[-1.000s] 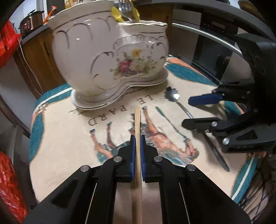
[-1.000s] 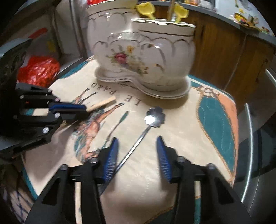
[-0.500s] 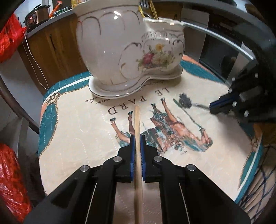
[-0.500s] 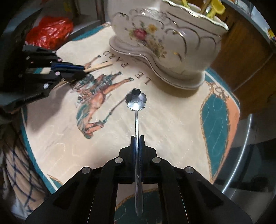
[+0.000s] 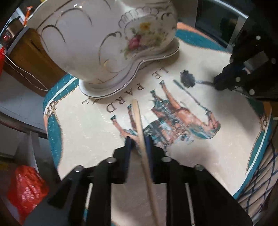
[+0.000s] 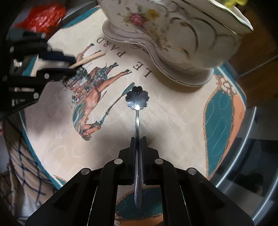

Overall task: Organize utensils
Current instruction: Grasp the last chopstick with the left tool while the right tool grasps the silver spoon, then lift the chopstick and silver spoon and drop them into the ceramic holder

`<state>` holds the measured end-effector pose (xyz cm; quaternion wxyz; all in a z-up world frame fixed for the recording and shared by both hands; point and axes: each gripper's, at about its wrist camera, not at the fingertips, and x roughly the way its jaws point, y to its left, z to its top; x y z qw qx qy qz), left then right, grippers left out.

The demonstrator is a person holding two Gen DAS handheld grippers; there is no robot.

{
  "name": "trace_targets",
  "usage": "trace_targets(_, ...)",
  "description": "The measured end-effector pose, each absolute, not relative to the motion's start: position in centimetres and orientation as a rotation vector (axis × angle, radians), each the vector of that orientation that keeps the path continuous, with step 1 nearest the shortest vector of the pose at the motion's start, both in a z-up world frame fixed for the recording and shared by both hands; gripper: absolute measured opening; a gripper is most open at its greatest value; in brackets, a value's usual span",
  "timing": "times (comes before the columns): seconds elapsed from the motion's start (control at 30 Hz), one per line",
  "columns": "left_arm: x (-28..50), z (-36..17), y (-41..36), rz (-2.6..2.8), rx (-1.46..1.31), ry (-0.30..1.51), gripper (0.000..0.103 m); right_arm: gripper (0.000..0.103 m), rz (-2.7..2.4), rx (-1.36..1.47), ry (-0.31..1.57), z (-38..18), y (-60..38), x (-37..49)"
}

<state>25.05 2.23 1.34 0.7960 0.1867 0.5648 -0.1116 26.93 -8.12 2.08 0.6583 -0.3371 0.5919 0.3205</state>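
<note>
Holding a pale wooden chopstick between its blue pads, the left gripper is letting its jaws come apart right now: there is daylight on the left side of the stick, which leans against the right pad and slants across the gap. It is a plain, slim, square-tipped stick, light tan, its far end pointing toward the ceramic holder and hanging over the printed cloth that covers the surface.

Over to the holder: white glazed ceramic, scalloped, trimmed with gold swirls and a pink-and-yellow flower spray, sitting on a matching wavy base plate. From the left camera its inside cannot be seen. In the right wrist view a bit of yellow pokes above the rim at the top edge; what it belongs to is too cropped to tell.

Now the right side: the right gripper is clamped tight on a thin metal spoon, pads pressed flat on the handle. The spoon is shiny steel with a flower-shaped, petal-edged bowl, handle running straight back through the pads and out behind them. The bowl hovers over the cloth near the horse picture and the lettering, just in front of the holder's base plate.

A red plastic bag sits below the surface at the left.
</note>
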Motion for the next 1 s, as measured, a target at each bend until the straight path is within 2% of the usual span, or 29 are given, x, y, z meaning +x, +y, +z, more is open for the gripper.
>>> trace_targets(0.17,26.0,1.5,2.4,-0.246,0.405,1.279,0.025,0.007,0.722,-0.804,1.336,1.9,-6.7,26.4)
trace_targets(0.2,25.9,1.5,2.4,-0.247,0.406,1.284,0.023,0.007,0.727,-0.802,1.332,1.9,-6.6,26.1)
trace_targets(0.27,25.7,1.5,2.2,-0.268,0.4,1.29,0.009,0.005,0.727,-0.798,1.312,1.7,-5.8,25.5)
trace_targets(0.43,25.6,1.7,2.3,-0.256,0.363,1.238,0.006,0.004,0.73,-0.73,1.258,1.9,-7.2,24.6)
trace_targets(0.7,22.2,6.7,4.7,-0.277,0.145,0.973,0.006,0.004,0.793,-0.548,1.119,4.7,-10.0,24.6)
trace_targets(1.0,19.3,10.7,5.4,-0.323,-0.038,0.7,0.006,0.004,0.844,-0.291,0.869,7.9,-14.1,23.7)
